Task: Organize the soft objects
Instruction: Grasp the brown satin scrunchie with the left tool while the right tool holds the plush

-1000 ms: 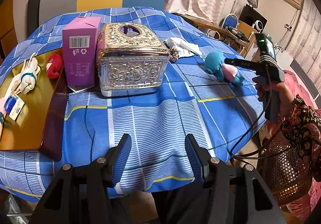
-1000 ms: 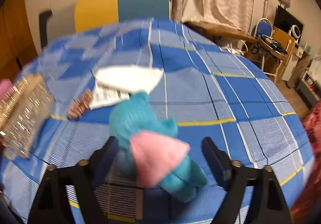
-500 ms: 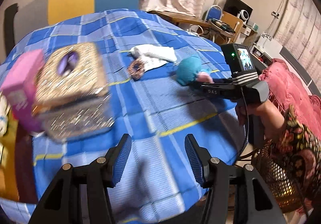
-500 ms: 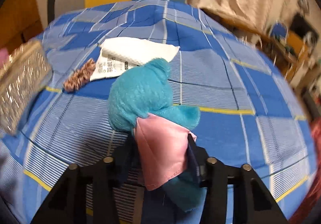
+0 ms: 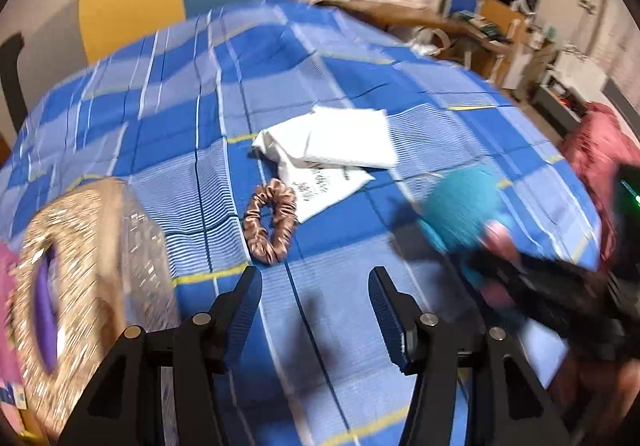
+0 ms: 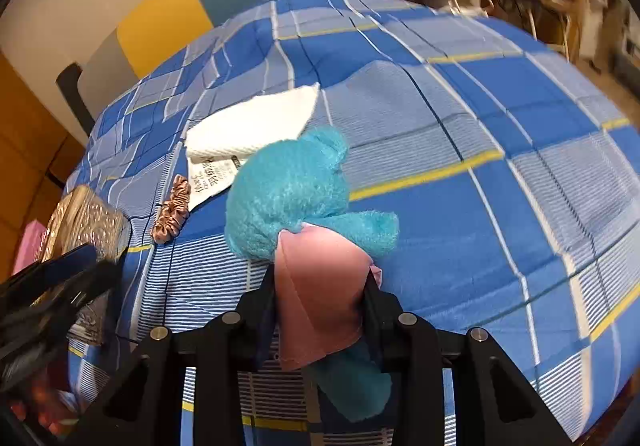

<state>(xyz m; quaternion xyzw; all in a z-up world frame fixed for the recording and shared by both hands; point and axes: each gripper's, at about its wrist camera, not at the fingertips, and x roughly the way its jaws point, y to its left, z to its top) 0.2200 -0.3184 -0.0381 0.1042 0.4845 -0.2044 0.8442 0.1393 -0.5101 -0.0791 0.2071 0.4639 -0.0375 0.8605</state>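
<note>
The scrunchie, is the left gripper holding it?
No, the left gripper is open with nothing between its fingers, and the brown scrunchie lies on the blue checked cloth just ahead of it.

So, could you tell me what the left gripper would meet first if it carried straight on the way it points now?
Probably the bare blue checked tablecloth ahead of the open left gripper; the brown scrunchie lies slightly left of that line, though depth is unclear.

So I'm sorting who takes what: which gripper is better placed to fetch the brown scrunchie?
Left. The left gripper is open and empty, with the scrunchie lying just ahead of its jaws. The right gripper has just closed its jaws on the teal plush toy.
</note>
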